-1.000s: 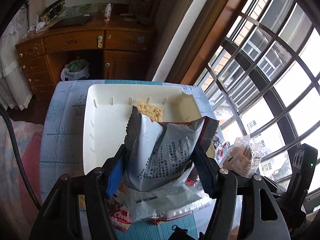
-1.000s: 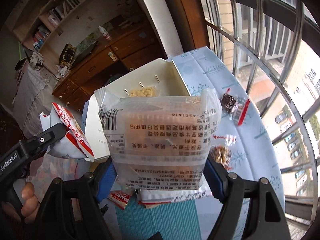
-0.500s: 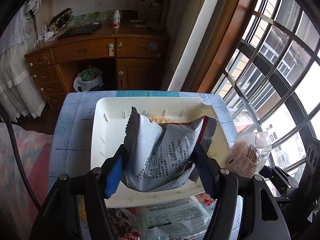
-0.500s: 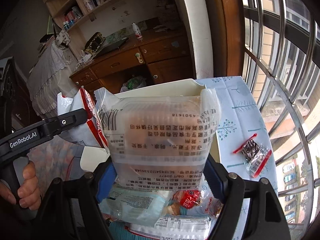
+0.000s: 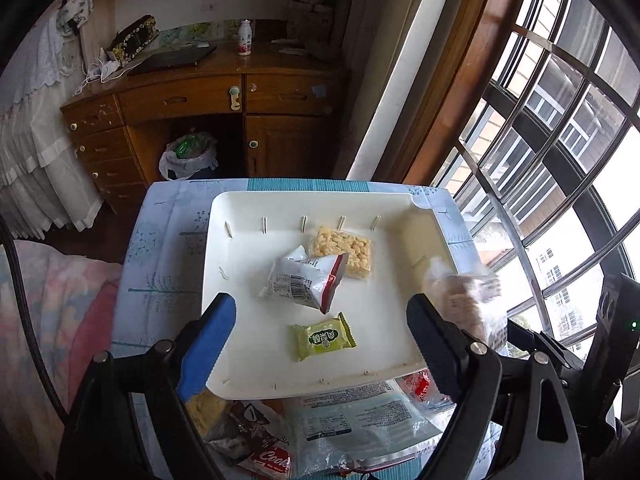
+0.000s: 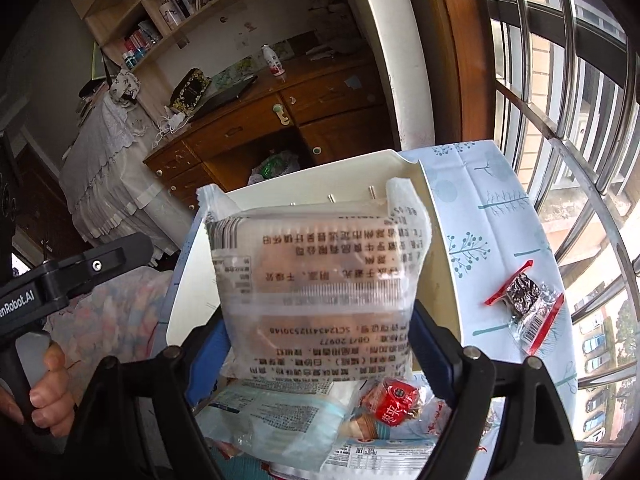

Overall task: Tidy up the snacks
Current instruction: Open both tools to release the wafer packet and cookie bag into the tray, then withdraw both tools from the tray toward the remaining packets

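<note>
Now the left hand-held gripper gapes empty — its jaws just opened — above the silver-red packet in the tray.

My left hand-held gripper, black-framed with blue pads, tilts steeply downward; its jaws have just been opening and now stand wide apart with nothing between them. My right hand-held gripper, of the same build and tilted much the same way, has its jaws spread wide too, each blue pad against a side of the translucent printed snack packet that stands upright between them. In the right wrist view, the fingers of my left hand curl around the black grip of the left tool.
</note>
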The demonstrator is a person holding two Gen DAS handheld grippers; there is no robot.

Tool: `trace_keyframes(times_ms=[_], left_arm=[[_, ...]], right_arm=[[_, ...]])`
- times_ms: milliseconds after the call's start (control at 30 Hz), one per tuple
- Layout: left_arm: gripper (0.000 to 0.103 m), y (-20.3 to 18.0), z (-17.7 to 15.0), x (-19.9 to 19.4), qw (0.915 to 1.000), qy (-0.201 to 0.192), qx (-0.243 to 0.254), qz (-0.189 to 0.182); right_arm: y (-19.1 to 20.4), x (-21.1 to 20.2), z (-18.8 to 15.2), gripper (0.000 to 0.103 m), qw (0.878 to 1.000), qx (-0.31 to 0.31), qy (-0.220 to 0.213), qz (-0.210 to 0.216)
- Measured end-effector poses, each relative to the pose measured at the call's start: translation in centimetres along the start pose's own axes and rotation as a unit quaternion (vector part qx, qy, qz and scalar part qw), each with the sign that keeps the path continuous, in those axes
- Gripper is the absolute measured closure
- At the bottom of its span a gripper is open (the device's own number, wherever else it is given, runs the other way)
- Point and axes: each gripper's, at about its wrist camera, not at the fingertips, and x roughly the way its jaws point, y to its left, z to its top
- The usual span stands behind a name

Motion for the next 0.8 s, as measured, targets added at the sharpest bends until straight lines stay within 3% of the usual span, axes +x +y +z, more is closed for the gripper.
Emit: trace_keyframes(times_ms=[300, 800], left_arm=[[0.016, 1.0, -1.4, -4.6, 0.9992, -0.039, -0.002, 0.002], [0.015, 3.8, -5.4, -11.2, 0.9974, -0.045, 0.037, -0.041]], right_arm=[[1.7, -2.9, -0.7, 0.017, 0.999, -0.019, -0.042, -0.011], [7.1, -9.0, -6.0, 0.017, 0.994, -0.023, -0.104, -0.037]])
